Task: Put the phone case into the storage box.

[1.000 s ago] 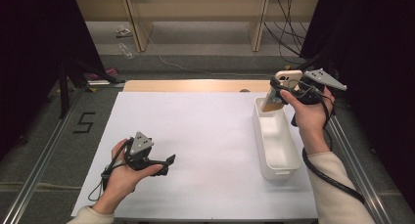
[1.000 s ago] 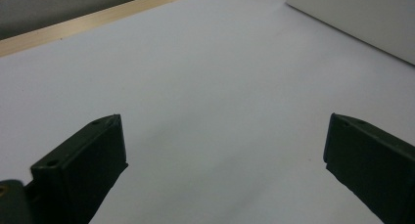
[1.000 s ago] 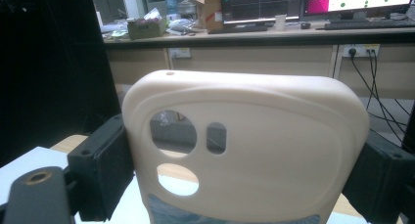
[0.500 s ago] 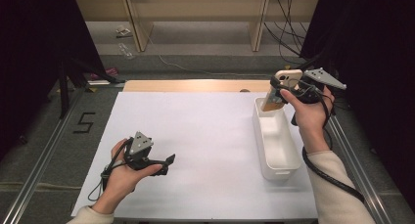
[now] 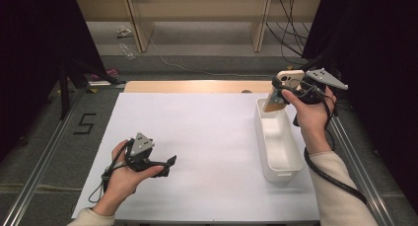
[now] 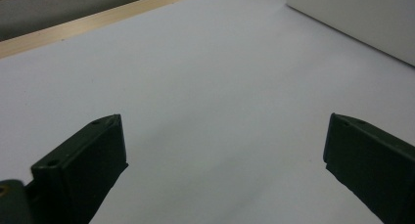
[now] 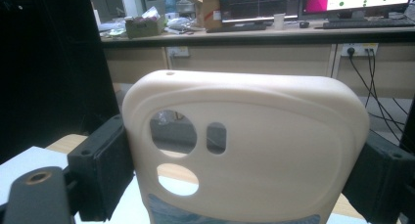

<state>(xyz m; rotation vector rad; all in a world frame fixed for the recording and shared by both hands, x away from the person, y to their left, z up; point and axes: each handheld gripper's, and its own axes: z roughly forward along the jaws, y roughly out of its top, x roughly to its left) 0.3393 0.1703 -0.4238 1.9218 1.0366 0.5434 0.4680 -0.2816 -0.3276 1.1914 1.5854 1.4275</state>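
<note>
The right tool (image 5: 282, 94) grips a cream phone case (image 7: 244, 150) across its two long side edges, held above the far end of the white bin (image 5: 277, 147) near the surface's far right corner. The case appears light, thin-walled and flexible, with a smooth finish that could slip; clamping at the stiffer side rims, clear of the camera cut-outs, suits it. The left tool (image 5: 162, 164) rests open and empty near the front left corner.

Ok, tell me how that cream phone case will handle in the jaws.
The phone case looks thin and hollow, so probably light. Its cut-out holes suggest soft, bendable walls. The right gripper clamps its edges, so it may bow if squeezed.
</note>
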